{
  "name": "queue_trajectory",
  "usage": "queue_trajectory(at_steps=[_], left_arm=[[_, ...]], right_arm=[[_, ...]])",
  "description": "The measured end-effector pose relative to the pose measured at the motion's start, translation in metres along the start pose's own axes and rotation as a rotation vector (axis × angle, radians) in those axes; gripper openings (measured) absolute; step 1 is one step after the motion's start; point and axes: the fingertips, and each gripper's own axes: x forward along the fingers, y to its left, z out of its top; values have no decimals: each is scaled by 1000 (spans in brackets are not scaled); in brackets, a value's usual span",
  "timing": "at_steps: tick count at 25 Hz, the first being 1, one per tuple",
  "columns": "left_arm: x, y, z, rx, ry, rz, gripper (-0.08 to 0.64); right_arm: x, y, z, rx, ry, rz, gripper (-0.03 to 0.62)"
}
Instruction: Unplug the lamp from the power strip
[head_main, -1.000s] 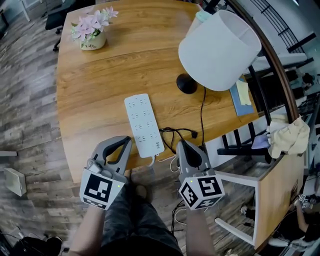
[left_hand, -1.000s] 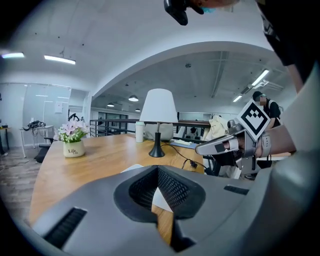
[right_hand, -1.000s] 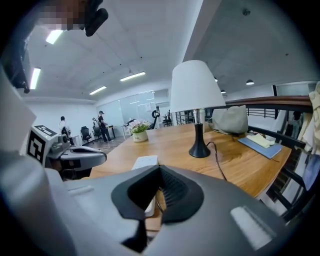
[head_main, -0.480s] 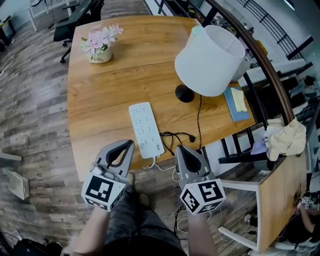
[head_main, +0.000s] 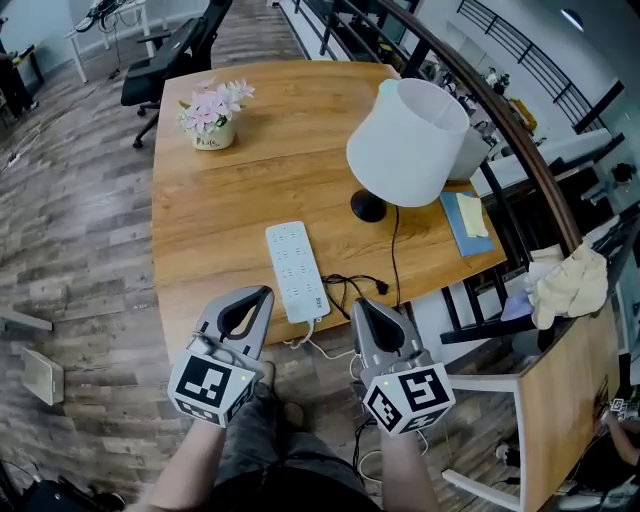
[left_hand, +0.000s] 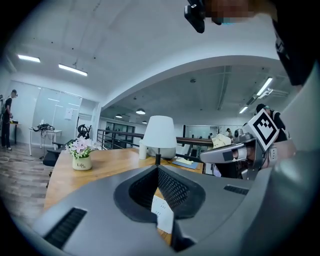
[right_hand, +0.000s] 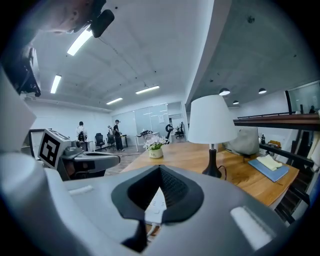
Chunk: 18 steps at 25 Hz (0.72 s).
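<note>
A wooden table (head_main: 220, 210) fills most of the head view. A lamp (head_main: 408, 140) with a white shade stands at its far right. Its black cord (head_main: 393, 250) runs toward the near edge, to reach the white power strip (head_main: 295, 270) lying there. Below that edge, clear of the table, the left gripper (head_main: 262, 294) and right gripper (head_main: 358, 303) point at the strip, each with its jaws closed together on nothing, seemingly at rest. The plug (head_main: 381, 288) appears to lie loose just beside the strip, though it is too small to be sure.
</note>
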Motion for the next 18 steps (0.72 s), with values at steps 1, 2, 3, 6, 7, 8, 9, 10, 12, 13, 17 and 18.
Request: queue_trajectory(at_steps=[1, 2, 3, 6, 7, 8, 9, 10, 12, 13, 17, 18], left_arm=[[-1, 0, 4, -9, -7, 1, -3], [-3, 1, 8, -17, -14, 4, -3], [-4, 1, 12, -21, -23, 8, -3], [-8, 1, 23, -13, -40, 23, -3], [-10, 1, 27, -11, -42, 27, -3], [-12, 1, 30, -7, -45, 32, -3], [-13, 2, 32, -2, -51, 38, -3], [-15, 3, 35, 3, -58, 44, -3], [-19, 4, 40, 8, -68, 53, -3], [-22, 3, 42, 9, -72, 56, -3], [-29, 3, 52, 17, -95, 67, -3], [-30, 2, 55, 20, -100, 68, -3]], right_arm=[[-1, 1, 4, -1, -6, 4, 8], [-2, 3, 8, -2, -11, 8, 7], [-3, 4, 12, -5, -16, 11, 8], [-6, 7, 21, -23, -30, 24, 7], [-7, 8, 25, -27, -35, 28, 6], [-8, 9, 28, -29, -41, 31, 7], [-9, 10, 31, -29, -47, 34, 8], [-10, 11, 34, -30, -52, 36, 8], [-13, 12, 40, -33, -59, 39, 8], [-14, 13, 42, -34, -63, 40, 8], [-19, 17, 53, -42, -82, 46, 8], [-21, 18, 56, -45, -87, 48, 7]])
